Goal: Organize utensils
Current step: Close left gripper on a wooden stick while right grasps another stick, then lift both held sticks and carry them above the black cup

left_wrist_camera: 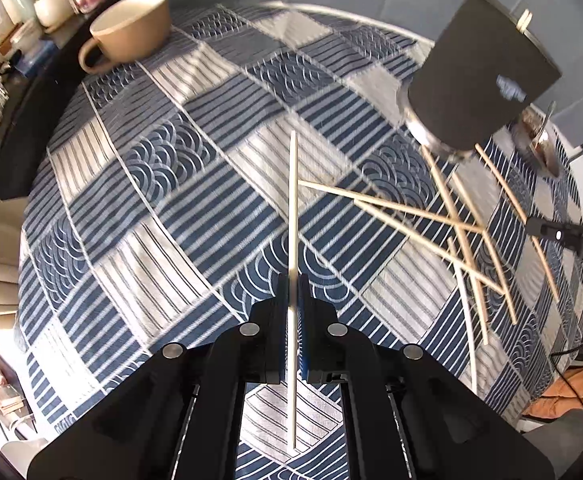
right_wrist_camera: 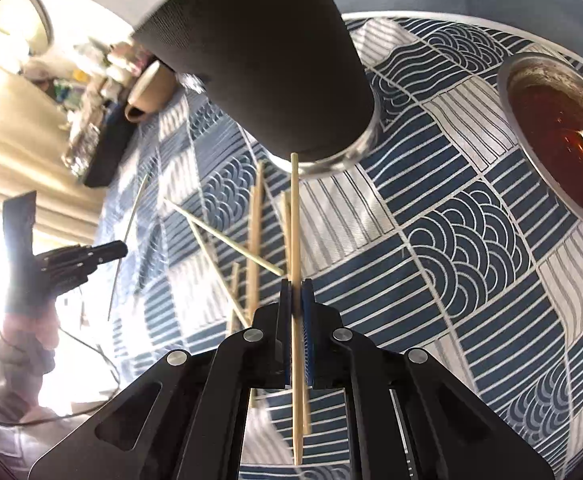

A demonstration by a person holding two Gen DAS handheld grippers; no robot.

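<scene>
My left gripper (left_wrist_camera: 291, 282) is shut on a pale wooden chopstick (left_wrist_camera: 293, 200) that runs straight up between its pads, above the patterned cloth. My right gripper (right_wrist_camera: 296, 285) is shut on another chopstick (right_wrist_camera: 294, 220), whose tip points at the foot of the black cylindrical holder (right_wrist_camera: 267, 60). Several loose chopsticks (left_wrist_camera: 451, 220) lie crossed on the cloth below the holder (left_wrist_camera: 479, 76), and they show as a heap of loose chopsticks (right_wrist_camera: 255, 240) in the right wrist view too. Stick ends (left_wrist_camera: 525, 20) poke out of the holder's top. Each view shows the other gripper at its edge: the right gripper (left_wrist_camera: 533, 226), the left gripper (right_wrist_camera: 119, 249).
A blue and white patterned tablecloth (left_wrist_camera: 163, 208) covers the round table. A beige mug (left_wrist_camera: 131, 32) stands at the far left. A metal bowl of red sauce (right_wrist_camera: 555, 120) with a spoon sits right of the holder. A cluttered shelf (left_wrist_camera: 19, 40) runs beyond the mug.
</scene>
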